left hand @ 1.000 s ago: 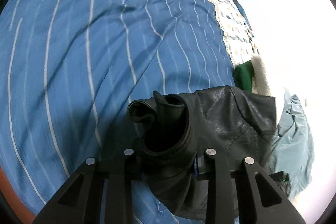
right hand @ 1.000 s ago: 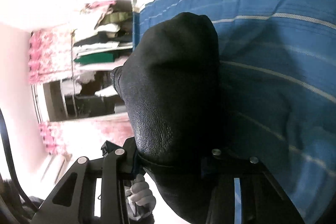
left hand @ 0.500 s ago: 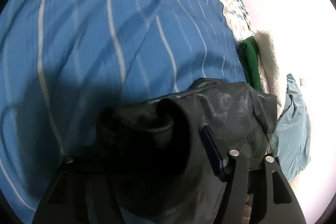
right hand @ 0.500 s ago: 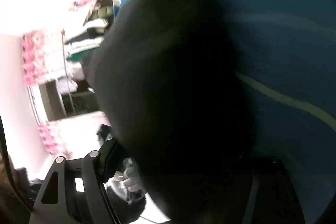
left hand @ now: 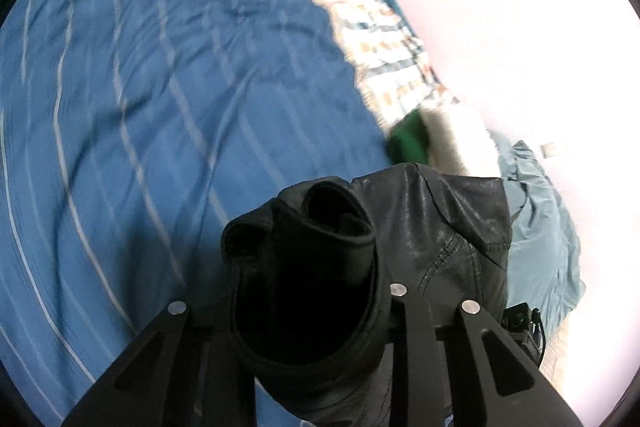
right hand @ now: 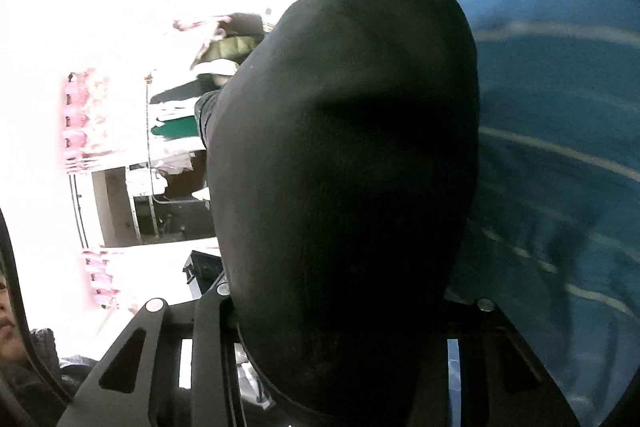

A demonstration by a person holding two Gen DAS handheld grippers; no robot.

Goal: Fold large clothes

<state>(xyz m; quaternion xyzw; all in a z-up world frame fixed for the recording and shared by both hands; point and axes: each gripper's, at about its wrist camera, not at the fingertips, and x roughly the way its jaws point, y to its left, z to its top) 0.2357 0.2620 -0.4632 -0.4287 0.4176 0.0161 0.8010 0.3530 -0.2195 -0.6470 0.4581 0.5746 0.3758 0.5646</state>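
I have the black jacket [left hand: 452,239] clamped in both tools: the left tool [left hand: 304,311] grips a bunched edge, the right tool [right hand: 344,307] another. It hangs above the blue bed [left hand: 168,99], stretched between them, neither hand nearer.

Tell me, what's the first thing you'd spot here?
The black leather jacket, bunched and clamped in both the left gripper and the right gripper, fills the middle of each view. Behind it spreads the blue bedsheet with thin white stripes.
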